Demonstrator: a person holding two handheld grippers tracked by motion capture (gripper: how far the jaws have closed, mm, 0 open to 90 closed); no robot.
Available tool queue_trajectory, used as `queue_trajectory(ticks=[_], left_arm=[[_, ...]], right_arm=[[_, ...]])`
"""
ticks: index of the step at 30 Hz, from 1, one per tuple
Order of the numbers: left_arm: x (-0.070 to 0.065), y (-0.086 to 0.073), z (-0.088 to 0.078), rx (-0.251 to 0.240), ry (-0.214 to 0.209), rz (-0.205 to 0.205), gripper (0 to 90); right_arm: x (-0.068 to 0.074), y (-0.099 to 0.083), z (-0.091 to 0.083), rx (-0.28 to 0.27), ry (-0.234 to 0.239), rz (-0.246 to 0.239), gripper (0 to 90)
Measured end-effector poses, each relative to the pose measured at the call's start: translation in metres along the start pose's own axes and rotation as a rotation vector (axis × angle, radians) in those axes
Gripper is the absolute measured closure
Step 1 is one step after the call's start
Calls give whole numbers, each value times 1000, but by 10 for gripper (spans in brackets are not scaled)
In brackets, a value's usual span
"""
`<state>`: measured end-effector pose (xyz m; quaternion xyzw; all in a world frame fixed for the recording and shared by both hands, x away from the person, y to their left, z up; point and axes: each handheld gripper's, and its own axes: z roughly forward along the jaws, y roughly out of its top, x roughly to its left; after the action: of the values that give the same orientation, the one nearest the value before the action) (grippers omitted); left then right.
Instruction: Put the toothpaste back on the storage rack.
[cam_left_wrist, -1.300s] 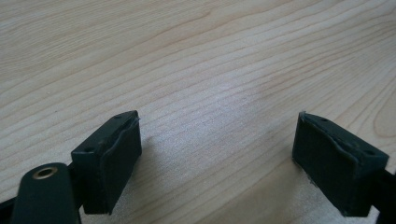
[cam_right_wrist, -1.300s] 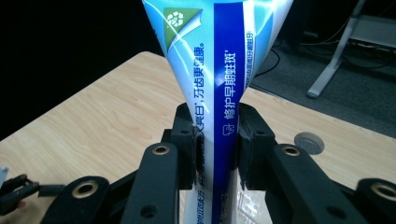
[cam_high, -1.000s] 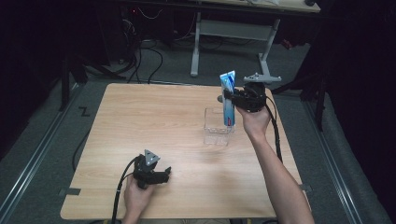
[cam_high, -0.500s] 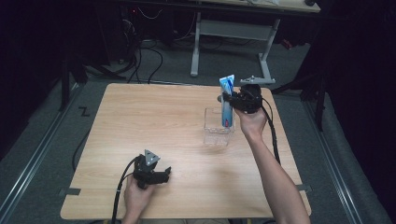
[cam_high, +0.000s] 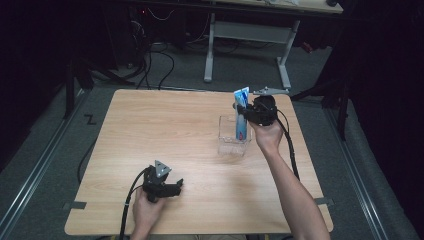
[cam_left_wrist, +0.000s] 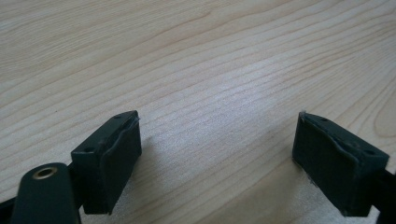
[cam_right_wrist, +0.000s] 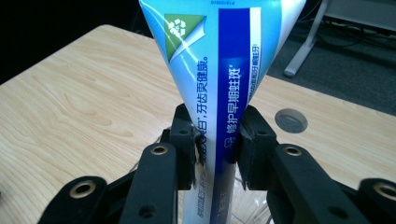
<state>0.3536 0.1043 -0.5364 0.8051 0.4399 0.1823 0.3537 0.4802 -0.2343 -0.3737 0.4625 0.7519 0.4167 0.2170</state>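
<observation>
A blue and white toothpaste tube stands upright, cap end down, inside a clear plastic box at the right middle of the wooden table. My right gripper is shut on the tube's middle. In the right gripper view the jaws squeeze the tube from both sides, the clear box rim just under them. My left gripper rests near the table's front edge with its jaws wide open. In the left gripper view its pads hold nothing, only bare wood between them.
A grey-legged desk frame stands behind the table on the carpet, with cables on the floor. A round cable hole sits in the tabletop beyond the tube. Black cables trail from both grippers over the table.
My right gripper has lowered the tube a little further down into the clear box. The left gripper has stayed put.
</observation>
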Motion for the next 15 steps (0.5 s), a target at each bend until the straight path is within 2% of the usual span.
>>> queue_trajectory(ticks=[15], left_arm=[[0, 0, 0, -1, 0, -1, 159]], right_arm=[[-2, -16, 4, 25, -1, 11, 708]])
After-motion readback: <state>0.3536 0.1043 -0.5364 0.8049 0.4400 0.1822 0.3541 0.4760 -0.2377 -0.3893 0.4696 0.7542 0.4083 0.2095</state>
